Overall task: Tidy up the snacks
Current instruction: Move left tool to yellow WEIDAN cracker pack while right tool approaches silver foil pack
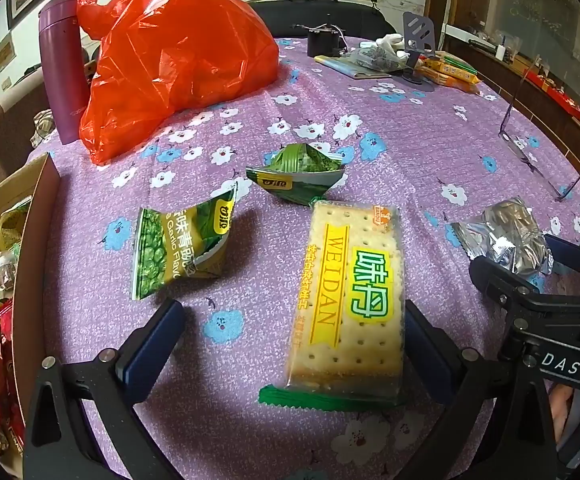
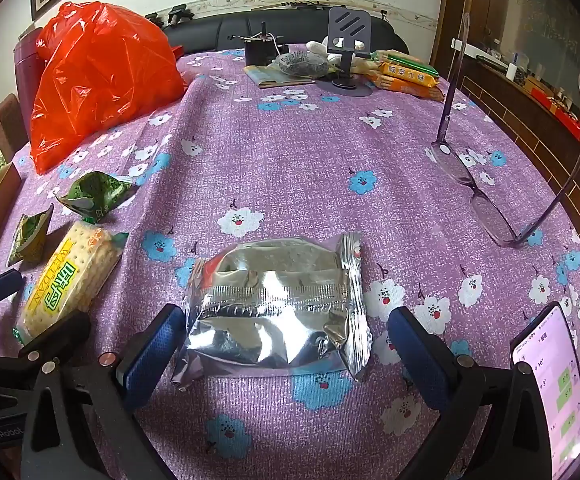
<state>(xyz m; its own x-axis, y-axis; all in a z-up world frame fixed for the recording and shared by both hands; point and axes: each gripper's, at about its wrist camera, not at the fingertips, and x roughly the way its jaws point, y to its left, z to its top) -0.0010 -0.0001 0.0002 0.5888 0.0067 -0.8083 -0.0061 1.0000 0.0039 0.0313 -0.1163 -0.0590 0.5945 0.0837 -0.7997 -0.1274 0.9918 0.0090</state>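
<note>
My left gripper [image 1: 290, 340] is open over the purple flowered tablecloth, with a WEIDAN cracker pack [image 1: 350, 300] lying between its fingers, close to the right finger. Two green pea snack packs lie ahead: one [image 1: 182, 246] at left, one [image 1: 296, 178] further back. My right gripper [image 2: 286, 344] is open around a silver foil snack pack [image 2: 278, 316] that lies flat on the cloth. The foil pack [image 1: 506, 240] and the right gripper also show at the right of the left wrist view. The cracker pack [image 2: 70, 276] shows at the left of the right wrist view.
A cardboard box [image 1: 34, 248] holding several snacks stands at the table's left edge. A red plastic bag [image 1: 162, 68] and a purple flask [image 1: 60, 68] stand at back left. Glasses [image 2: 486, 200] lie at right, a phone [image 2: 550, 384] at near right. A phone stand [image 2: 346, 40] and orange packs [image 2: 406, 74] are at the back.
</note>
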